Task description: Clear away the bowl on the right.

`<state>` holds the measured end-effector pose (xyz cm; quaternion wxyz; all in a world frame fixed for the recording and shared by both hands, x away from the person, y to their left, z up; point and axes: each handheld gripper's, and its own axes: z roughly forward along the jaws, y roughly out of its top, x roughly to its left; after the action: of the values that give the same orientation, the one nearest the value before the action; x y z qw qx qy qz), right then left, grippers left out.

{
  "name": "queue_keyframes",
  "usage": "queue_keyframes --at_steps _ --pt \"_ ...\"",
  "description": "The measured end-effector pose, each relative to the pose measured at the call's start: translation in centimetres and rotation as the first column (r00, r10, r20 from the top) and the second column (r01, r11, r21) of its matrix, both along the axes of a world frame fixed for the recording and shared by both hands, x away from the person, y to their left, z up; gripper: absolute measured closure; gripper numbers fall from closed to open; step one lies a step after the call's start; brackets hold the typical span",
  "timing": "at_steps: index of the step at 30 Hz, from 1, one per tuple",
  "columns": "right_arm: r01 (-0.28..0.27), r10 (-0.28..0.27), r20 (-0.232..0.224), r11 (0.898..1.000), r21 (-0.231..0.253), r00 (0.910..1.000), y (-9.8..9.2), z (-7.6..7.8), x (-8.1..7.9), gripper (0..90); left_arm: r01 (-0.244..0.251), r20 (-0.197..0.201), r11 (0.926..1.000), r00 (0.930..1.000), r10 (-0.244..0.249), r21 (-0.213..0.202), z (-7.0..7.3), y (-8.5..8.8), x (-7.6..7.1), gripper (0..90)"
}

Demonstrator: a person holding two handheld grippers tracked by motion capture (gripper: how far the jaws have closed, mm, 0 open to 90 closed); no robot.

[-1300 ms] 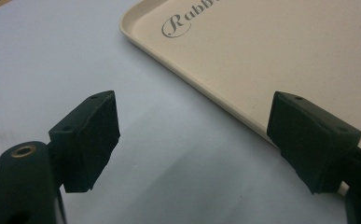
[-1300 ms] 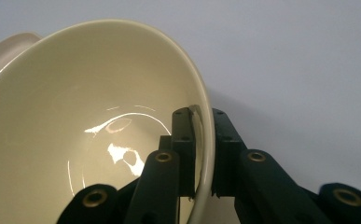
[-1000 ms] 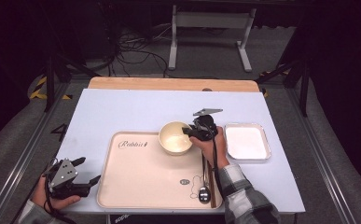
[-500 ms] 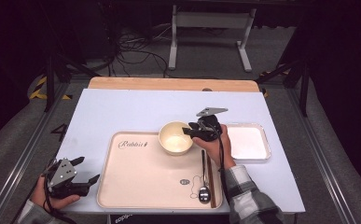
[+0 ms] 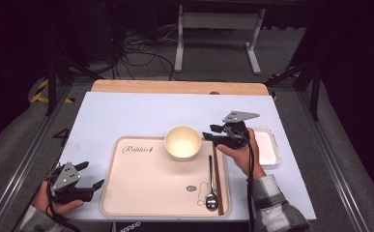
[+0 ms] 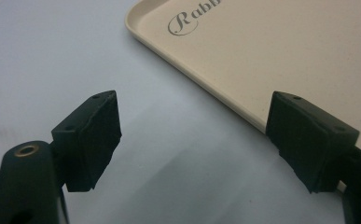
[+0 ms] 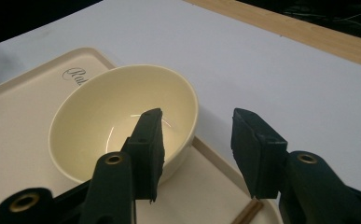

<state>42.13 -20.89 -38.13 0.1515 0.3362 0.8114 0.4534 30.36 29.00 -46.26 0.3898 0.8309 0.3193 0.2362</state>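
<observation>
The right tool (image 5: 214,134) hovers just right of the bowl (image 5: 183,142). Its jaws have just been opening and now stand about half apart, with nothing between them; they do not touch the bowl. The bowl stands upright on the tray (image 5: 141,186), near its far edge. The left tool (image 5: 89,175) rests on the worktop (image 5: 126,113) just left of the tray, jaws wide apart and empty. Near the tray's right edge lie a spoon (image 5: 211,193) and chopsticks (image 5: 218,183). Right of the bowl, the right hand (image 5: 240,152) partly hides a white dish (image 5: 270,147).
</observation>
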Motion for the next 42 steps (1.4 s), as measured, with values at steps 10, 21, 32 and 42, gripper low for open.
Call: queue_keyframes --at_steps 10,21,32,42 --pt "0.015 -0.015 0.029 1.0 -0.01 0.9995 -2.4 0.6 -1.3 49.3 0.003 -0.003 1.0 1.0 -0.003 -0.007 -0.1 0.2 -0.1 18.9" --pt "0.09 -0.089 0.02 0.994 -0.061 0.9958 -6.2 0.4 -2.1 45.6 0.011 -0.012 0.9998 0.9999 -0.011 -0.018 -0.2 0.3 -0.1 18.9" --pt "0.158 -0.156 0.028 0.979 -0.128 0.9874 -9.5 0.0 -2.7 44.2 0.006 -0.01 1.0 0.9999 -0.006 -0.006 -0.1 0.1 -0.1 18.3" --pt "0.23 -0.228 0.029 0.961 -0.155 0.9732 -12.6 -0.4 -3.1 47.6 0.007 -0.012 1.0 0.9999 -0.007 -0.003 -0.2 0.2 -0.1 18.2"
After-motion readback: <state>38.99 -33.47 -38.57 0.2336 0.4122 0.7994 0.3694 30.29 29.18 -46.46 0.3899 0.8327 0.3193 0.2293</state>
